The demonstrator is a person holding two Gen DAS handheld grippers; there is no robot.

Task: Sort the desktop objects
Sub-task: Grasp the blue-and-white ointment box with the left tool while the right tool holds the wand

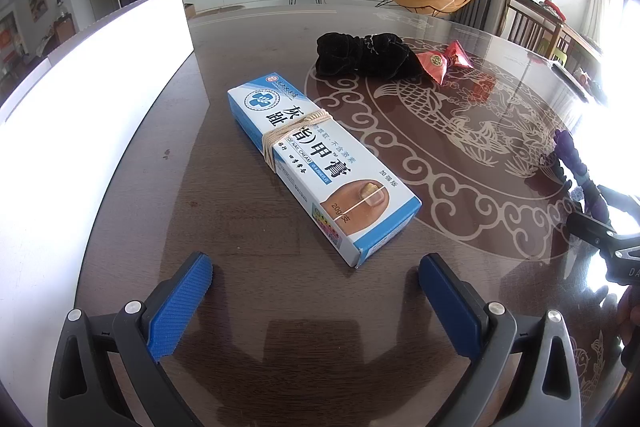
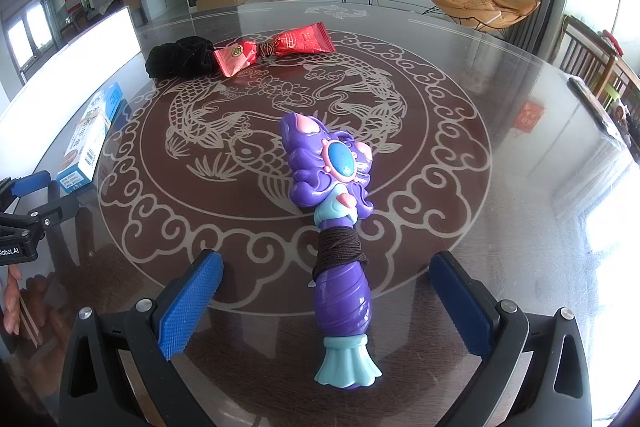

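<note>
One purple-and-teal plastic toy wand [image 2: 338, 247], dark elastic wound round its handle, lies between the spread fingers of the right gripper [image 2: 326, 307], untouched. One blue-and-white cardboard cream box [image 1: 320, 167], string-tied, lies just ahead of the left gripper [image 1: 316, 303], fingers spread. One black velvet scrunchie [image 2: 180, 61]; one red foil packet [image 2: 276, 49], on the brown glass-topped table [image 2: 500, 227].
</note>
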